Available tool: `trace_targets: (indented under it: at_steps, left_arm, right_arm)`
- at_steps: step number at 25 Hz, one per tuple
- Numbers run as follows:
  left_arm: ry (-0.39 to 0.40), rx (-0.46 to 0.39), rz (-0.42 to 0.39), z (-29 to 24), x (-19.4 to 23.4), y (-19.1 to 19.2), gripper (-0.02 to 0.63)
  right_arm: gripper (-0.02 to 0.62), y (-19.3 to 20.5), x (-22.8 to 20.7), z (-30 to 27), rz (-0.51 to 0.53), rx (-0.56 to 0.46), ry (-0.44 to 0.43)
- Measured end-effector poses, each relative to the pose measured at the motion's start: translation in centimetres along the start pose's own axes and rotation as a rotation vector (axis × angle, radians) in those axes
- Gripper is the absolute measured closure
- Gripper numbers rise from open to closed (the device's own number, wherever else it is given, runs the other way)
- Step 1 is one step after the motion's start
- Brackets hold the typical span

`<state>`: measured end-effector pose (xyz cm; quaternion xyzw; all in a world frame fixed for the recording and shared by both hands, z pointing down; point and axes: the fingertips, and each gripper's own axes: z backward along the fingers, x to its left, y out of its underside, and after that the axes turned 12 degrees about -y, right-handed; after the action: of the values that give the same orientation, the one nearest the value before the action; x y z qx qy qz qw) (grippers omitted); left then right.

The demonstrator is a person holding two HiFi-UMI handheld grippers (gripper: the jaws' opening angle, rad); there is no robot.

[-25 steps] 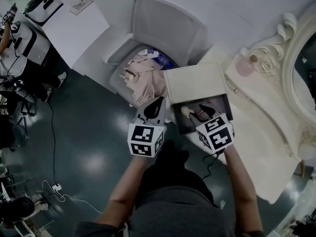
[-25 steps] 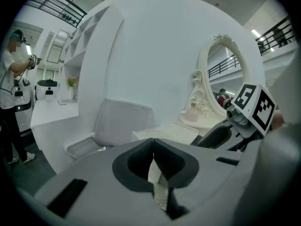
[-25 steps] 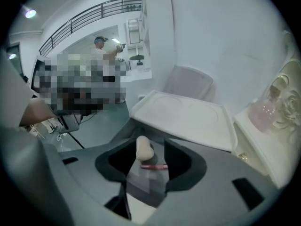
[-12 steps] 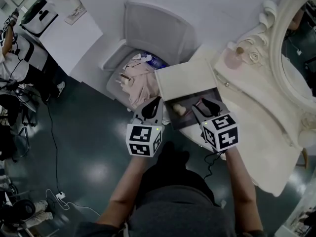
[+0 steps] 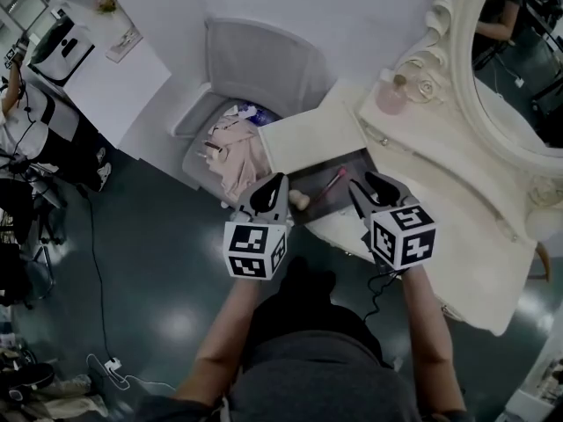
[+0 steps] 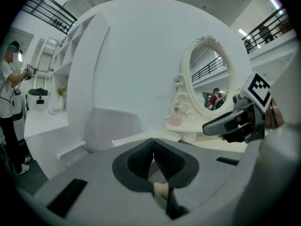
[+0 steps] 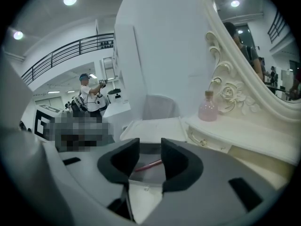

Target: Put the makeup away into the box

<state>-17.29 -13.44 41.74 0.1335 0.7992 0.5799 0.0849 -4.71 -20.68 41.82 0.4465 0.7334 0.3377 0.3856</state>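
Two claws hang over the near edge of the open box, which sits on the cream dressing table with its pale lid tipped back. Our left gripper has its jaws pressed together at the tips, and we see nothing pinched between them. It points at the box's left end, and a beige rounded piece lies just beyond and below those tips, at the box's near left corner. Our right gripper has its jaws spread; they have just been closing, and nothing sits between the pads. The pink makeup stick lies slanted on the dark floor of the box, below and ahead of the right claw. It shows through the gap between those jaws in the right gripper view, and in the head view it lies between the two grippers. A pink bottle stands farther back on the table, beside the carved frame of the oval mirror
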Motion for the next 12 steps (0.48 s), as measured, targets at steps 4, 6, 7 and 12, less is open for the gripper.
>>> trace_targets:
  at_steps: [4, 6, 7, 12]
  left_arm:
    - [0.023, -0.008, -0.011, 0.5, -1.1, -0.2, 0.6]
    - [0.035, -0.012, -0.017, 0.6, -1.7, -0.3, 0.6]
    - [0.041, -0.014, -0.021, 0.7, -2.0, -0.3, 0.6]
    - [0.074, -0.027, -0.037, 1.1, -3.4, -0.7, 0.6]
  right_arm:
    - [0.463, 0.0, -0.5, 2.1, -0.024, -0.053, 0.042]
    - [0.476, 0.0, -0.7, 3.1, -0.028, -0.074, 0.065]
    - [0.482, 0.1, -0.8, 3.6, -0.03, -0.083, 0.076]
    - [0.518, 0.3, -1.0, 5.8, -0.032, -0.125, 0.13]
